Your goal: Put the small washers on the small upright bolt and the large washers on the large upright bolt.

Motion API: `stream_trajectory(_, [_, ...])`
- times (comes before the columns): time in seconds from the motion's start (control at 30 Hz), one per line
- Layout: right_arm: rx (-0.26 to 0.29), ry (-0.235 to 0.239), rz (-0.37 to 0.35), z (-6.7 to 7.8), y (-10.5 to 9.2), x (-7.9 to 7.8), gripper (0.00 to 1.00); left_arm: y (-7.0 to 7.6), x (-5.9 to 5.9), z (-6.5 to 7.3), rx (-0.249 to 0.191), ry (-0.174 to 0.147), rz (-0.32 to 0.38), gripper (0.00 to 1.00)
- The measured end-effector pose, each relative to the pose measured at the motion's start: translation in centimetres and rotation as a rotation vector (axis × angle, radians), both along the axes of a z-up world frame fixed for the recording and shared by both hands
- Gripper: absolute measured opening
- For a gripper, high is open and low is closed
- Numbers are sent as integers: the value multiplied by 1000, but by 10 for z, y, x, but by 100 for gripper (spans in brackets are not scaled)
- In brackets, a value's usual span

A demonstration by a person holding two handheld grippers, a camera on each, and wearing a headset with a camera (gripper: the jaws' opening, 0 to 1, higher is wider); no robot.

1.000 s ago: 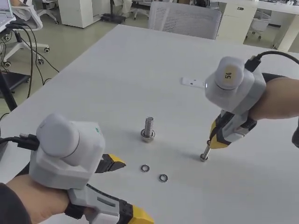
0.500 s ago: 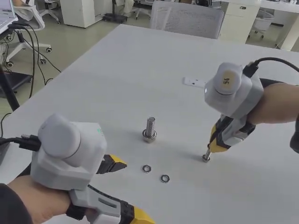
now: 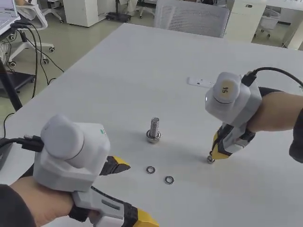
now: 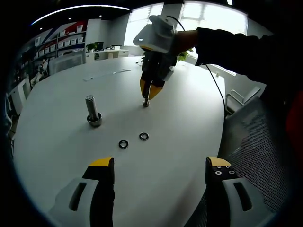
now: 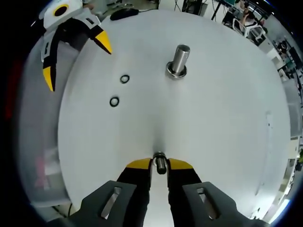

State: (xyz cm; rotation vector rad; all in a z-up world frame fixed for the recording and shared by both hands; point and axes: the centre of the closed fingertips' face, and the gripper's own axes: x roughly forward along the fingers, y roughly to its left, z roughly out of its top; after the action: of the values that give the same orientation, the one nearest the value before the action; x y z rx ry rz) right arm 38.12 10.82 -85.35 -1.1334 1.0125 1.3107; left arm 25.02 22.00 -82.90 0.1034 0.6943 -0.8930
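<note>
The right gripper (image 5: 159, 166) has its fingers pinched narrow on the small bolt (image 3: 209, 159), which stands on the tabletop (image 3: 142, 71) right between the tips. The left gripper (image 4: 160, 164) hangs with its fingers spread wide. Two small washers (image 4: 123, 144) lie loose just ahead of those fingers (both flat, a little apart from each other), and the large bolt (image 4: 92, 111) stands beyond them, off to the fingers' left. My worry is the right fingers twisting or lifting carelessly. The small bolt would topple, leaving nothing upright to drop the washers onto.

Two washers (image 3: 150, 170) (seemingly apart) before large bolt (image 3: 153, 130), left of small bolt (image 3: 209, 159).
</note>
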Motion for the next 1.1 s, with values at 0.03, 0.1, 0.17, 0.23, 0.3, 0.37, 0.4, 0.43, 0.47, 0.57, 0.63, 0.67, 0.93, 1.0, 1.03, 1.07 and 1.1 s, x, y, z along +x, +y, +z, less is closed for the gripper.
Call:
stream_trajectory(0.03, [-1,1,-1,-1,0,0,14,0,0,0,-2,1,1,78])
stream_trajectory(0.1, [0,4,-3,-4,1,1,14,0,1,0,-1,0,2,78])
stream_trajectory(0.17, [1,9,-5,-5,1,1,14,0,1,0,-1,2,2,78])
stream_trajectory(0.23, [0,10,-4,-6,0,1,14,0,1,0,0,2,2,78])
stream_trajectory(0.3, [1,12,-6,-7,0,2,14,0,2,0,-1,2,4,78])
stream_trajectory(0.37, [2,11,-6,-7,-1,3,14,0,2,0,-1,2,5,78])
stream_trajectory(0.4, [2,13,-6,-8,-1,3,14,0,2,0,-1,2,5,78])
stream_trajectory(0.43, [1,14,-6,-8,-1,3,14,0,2,0,-1,3,4,78])
stream_trajectory(0.47, [1,14,-5,-8,-1,3,14,0,3,0,0,2,5,78])
stream_trajectory(0.57, [4,12,-2,-9,-1,3,14,0,3,0,-3,2,7,78])
stream_trajectory(0.63, [5,12,-1,-9,-1,3,14,0,3,0,-2,2,6,78])
stream_trajectory(0.67, [4,12,-1,-9,-1,3,14,0,3,0,-1,2,6,78])
stream_trajectory(0.93, [7,3,-1,-9,-1,4,16,0,2,0,-2,1,6,78])
stream_trajectory(1.0, [10,4,-4,-9,-1,4,16,0,2,0,-3,0,7,78])
stream_trajectory(1.03, [10,3,-3,-9,-1,4,16,0,2,0,-4,0,7,78])
stream_trajectory(1.07, [10,3,-4,-9,-1,4,16,0,2,0,-3,0,7,78])
stream_trajectory(1.1, [8,2,-7,-9,-3,4,17,0,2,0,-2,0,6,78])
